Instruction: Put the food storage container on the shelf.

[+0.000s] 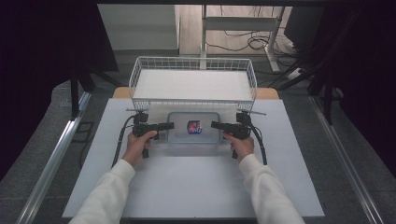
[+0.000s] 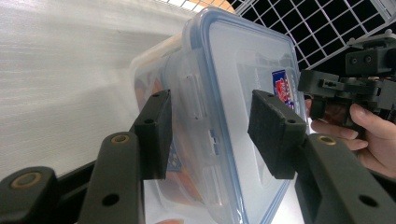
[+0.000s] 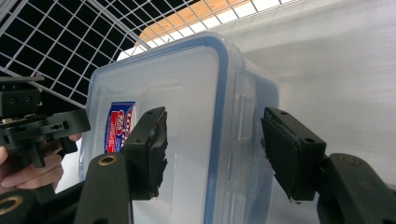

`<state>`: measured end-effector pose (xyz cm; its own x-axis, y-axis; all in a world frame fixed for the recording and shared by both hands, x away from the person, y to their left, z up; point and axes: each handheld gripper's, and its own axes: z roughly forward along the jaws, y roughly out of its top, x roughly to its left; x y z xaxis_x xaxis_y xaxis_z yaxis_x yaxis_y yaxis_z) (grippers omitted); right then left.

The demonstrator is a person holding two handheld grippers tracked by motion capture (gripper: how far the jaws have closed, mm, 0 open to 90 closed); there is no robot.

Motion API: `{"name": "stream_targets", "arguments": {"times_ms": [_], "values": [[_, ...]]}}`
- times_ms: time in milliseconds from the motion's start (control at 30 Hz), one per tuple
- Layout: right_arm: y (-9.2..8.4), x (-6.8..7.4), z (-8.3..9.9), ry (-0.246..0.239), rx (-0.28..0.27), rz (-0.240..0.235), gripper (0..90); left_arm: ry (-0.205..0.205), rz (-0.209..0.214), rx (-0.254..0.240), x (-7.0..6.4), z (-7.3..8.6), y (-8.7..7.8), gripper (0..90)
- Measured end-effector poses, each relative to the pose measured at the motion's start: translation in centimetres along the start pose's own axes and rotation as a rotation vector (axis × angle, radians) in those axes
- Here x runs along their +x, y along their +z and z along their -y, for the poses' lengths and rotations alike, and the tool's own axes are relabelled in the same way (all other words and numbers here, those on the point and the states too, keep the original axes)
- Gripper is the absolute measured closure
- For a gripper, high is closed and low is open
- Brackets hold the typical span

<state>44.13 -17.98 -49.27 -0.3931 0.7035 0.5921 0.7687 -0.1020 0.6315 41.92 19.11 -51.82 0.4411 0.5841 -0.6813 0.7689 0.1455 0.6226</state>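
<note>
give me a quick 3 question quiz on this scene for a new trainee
1. True or false: the plastic box has its lid on.
2. Which side of the box does the left gripper straddle, and which side the right gripper? A) both the same side B) opposite sides C) neither is near it
3. Fill in: behind the box stands a white wire ____.

Key
1. True. The blue-rimmed lid sits on the box, and a red and blue label shows at its middle.
2. B. In the high view the grippers come in from the left and right ends, jaws open around the side latches.
3. basket
</note>
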Motion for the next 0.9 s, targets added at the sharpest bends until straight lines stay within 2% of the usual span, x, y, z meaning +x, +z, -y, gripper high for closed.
{"name": "stream_targets", "arguments": {"times_ms": [167, 200, 233, 267, 300, 333, 367, 400, 433, 467, 500, 533, 567, 633, 667, 700, 733, 767, 800, 833, 867, 900], "values": [[0.0, 0.1, 0.1, 0.009, -0.001, 0.007, 40.6, 0.004, -0.003, -0.007, -0.2, 0.0, 0.0, 49.8], [-0.1, 0.3, 0.1, 0.014, -0.001, 0.017, 38.4, 0.026, -0.028, -0.007, -0.4, 0.1, 0.0, 49.5], [-0.1, 0.3, 0.1, 0.014, -0.001, 0.017, 38.4, 0.026, -0.028, -0.007, -0.4, 0.1, 0.0, 48.6], [-0.1, 0.6, 0.2, -0.001, -0.018, 0.058, 31.8, 0.070, -0.065, -0.026, -0.8, 0.1, -0.1, 46.5], [-0.1, 0.6, 0.2, -0.001, -0.018, 0.058, 31.8, 0.070, -0.065, -0.026, -0.8, 0.1, -0.1, 44.9], [-0.4, 0.9, 0.3, -0.021, -0.030, 0.084, 29.1, 0.064, -0.065, -0.035, -1.6, 0.2, -0.3, 43.7], [-0.4, 0.9, 0.3, -0.021, -0.030, 0.084, 29.1, 0.064, -0.065, -0.035, -1.6, 0.2, -0.3, 42.1], [-0.5, 1.2, 0.4, -0.037, -0.032, 0.098, 26.7, 0.094, -0.077, -0.036, -1.9, 0.2, -0.4, 42.1], [-1.1, 1.7, 0.6, -0.088, -0.042, 0.132, 25.5, 0.110, -0.095, -0.031, -2.3, 0.3, -0.6, 38.2], [-1.5, 2.1, 0.8, -0.107, -0.053, 0.145, 25.8, 0.140, -0.113, -0.025, -2.8, 0.6, -1.0, 37.5], [-1.5, 2.1, 0.8, -0.107, -0.053, 0.145, 25.8, 0.140, -0.113, -0.025, -2.8, 0.6, -1.0, 36.6], [-2.4, 2.4, 1.1, -0.148, -0.083, 0.157, 25.9, 0.150, -0.112, -0.029, -3.2, 1.0, -1.4, 35.7], [-2.4, 2.4, 1.1, -0.148, -0.083, 0.157, 25.9, 0.150, -0.112, -0.029, -3.2, 1.0, -1.4, 35.0], [-3.3, 2.6, 1.4, -0.187, -0.091, 0.152, 26.7, 0.177, -0.128, -0.011, -3.7, 1.6, -2.1, 35.0], [-4.3, 3.0, 1.8, -0.228, -0.085, 0.140, 28.8, 0.194, -0.138, 0.002, -4.0, 1.9, -2.4, 34.5], [-4.3, 3.0, 1.8, -0.228, -0.085, 0.140, 28.8, 0.217, -0.153, 0.012, -4.3, 2.3, -2.8, 34.5], [-5.3, 3.4, 2.3, -0.280, -0.060, 0.120, 32.9, 0.244, -0.166, 0.035, -4.8, 3.1, -3.6, 34.1], [-5.3, 3.4, 2.3, -0.280, -0.060, 0.120, 32.9, 0.244, -0.166, 0.035, -4.8, 3.1, -3.6, 33.6], [-6.1, 3.9, 2.9, -0.350, -0.033, 0.111, 36.8, 0.258, -0.170, 0.048, -5.1, 4.0, -4.4, 33.2], [-6.1, 3.9, 2.9, -0.350, -0.033, 0.111, 36.8, 0.258, -0.170, 0.048, -5.1, 4.0, -4.4, 33.0], [-6.9, 4.5, 3.7, -0.422, -0.017, 0.114, 40.3, 0.265, -0.168, 0.058, -5.2, 4.4, -4.7, 32.8], [-7.3, 4.7, 4.2, -0.447, -0.010, 0.111, 41.2, 0.279, -0.176, 0.074, -5.5, 5.0, -5.2, 32.4]]}}
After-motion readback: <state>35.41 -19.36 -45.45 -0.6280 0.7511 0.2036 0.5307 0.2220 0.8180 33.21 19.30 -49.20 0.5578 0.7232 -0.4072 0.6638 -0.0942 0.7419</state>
